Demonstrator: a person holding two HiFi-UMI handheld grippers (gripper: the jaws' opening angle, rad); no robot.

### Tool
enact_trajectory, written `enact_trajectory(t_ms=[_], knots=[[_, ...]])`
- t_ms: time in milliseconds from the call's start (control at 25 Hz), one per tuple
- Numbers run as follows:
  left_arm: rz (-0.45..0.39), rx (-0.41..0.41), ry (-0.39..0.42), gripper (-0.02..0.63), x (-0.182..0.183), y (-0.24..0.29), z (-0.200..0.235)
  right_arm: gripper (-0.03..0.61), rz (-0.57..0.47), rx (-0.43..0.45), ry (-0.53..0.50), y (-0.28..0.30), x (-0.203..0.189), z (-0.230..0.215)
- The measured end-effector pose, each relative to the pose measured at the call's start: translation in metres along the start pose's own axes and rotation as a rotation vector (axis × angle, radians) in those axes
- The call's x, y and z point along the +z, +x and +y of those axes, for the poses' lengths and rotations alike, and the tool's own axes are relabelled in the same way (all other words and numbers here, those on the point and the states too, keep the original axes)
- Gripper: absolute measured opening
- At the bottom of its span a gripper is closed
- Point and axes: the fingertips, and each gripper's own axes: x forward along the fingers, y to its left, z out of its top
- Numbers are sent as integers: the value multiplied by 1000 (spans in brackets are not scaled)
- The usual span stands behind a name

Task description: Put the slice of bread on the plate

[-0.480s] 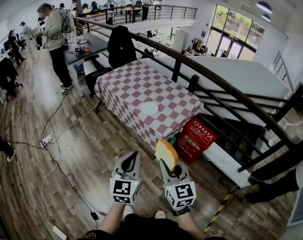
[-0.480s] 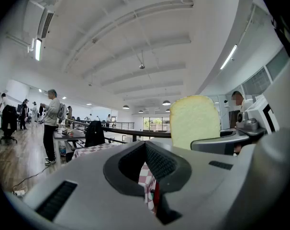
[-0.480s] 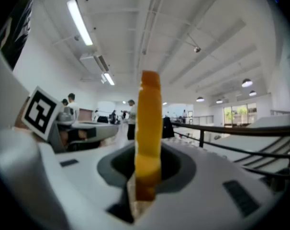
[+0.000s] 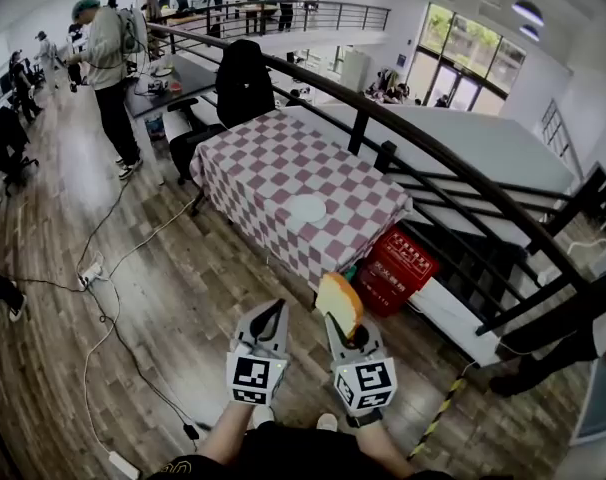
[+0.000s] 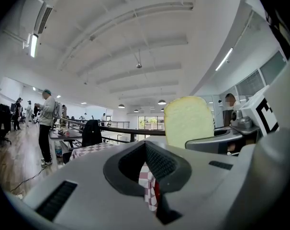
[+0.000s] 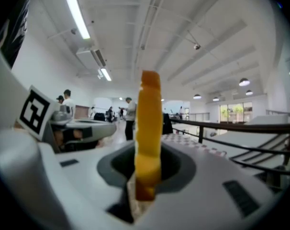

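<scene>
A slice of bread [image 4: 339, 303] with a golden crust stands upright in my right gripper [image 4: 335, 324], which is shut on its lower edge. In the right gripper view the bread [image 6: 149, 123] is seen edge-on, rising from between the jaws of the right gripper [image 6: 145, 178]. My left gripper [image 4: 273, 311] hangs beside it on the left, shut and holding nothing. From the left gripper view the bread [image 5: 188, 121] shows face-on beyond the left gripper [image 5: 152, 183]. A white plate [image 4: 306, 208] lies on the checked table [image 4: 263, 163], well ahead of both grippers.
A red box [image 4: 398, 273] sits on the floor by the table's near corner. A black railing [image 4: 423, 148] runs along the right, with a drop beyond it. A black chair [image 4: 243, 88] stands behind the table. Cables [image 4: 103, 298] cross the wooden floor at left, where a person [image 4: 108, 63] stands.
Both grippers keep the same pose, with the bread still held. The head view has shifted slightly.
</scene>
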Motion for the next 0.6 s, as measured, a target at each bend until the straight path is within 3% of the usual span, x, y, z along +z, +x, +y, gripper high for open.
enact_trajectory(t_ms=[200, 400, 600], knots=[[10, 23, 0, 18, -6, -26, 33, 101, 10, 14, 36, 23, -6, 33], [37, 86, -69, 18, -32, -37, 76, 101, 39, 74, 26, 42, -19, 69], [52, 71, -103, 18, -37, -8, 98, 101, 78, 61, 26, 68, -21, 59]])
